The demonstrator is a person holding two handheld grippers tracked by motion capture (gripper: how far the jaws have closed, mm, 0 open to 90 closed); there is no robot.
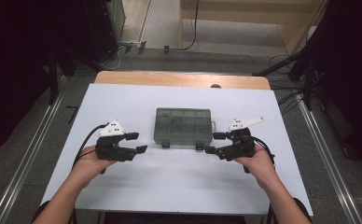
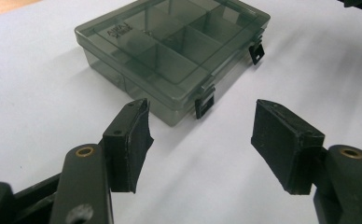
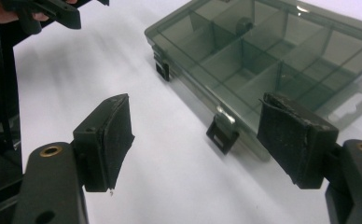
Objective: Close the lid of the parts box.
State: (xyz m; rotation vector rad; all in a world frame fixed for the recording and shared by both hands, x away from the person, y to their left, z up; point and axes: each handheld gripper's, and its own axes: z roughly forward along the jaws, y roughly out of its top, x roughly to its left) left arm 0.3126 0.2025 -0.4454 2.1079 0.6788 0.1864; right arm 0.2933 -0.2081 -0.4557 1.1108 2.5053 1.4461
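A smoky translucent compartment box [image 1: 183,126] lies shut in the middle of the white table [image 1: 179,182], its two black latches facing the person. In the left gripper view the box [image 2: 172,51] sits just beyond the jaws, with a latch [image 2: 204,103] between and past them. My left gripper [image 1: 136,143] hovers open to the left of the box, nothing between its fingers. My right gripper [image 1: 215,143] stands open at the box's right front corner, empty too. In the right gripper view the box [image 3: 268,56] and a latch [image 3: 222,133] lie ahead.
A wooden strip [image 1: 181,79] runs along the table's far edge. Cables [image 1: 286,100] and dark stands crowd the floor at both sides. Metal rails [image 1: 328,154] flank the table. White surface lies bare in front of the box.
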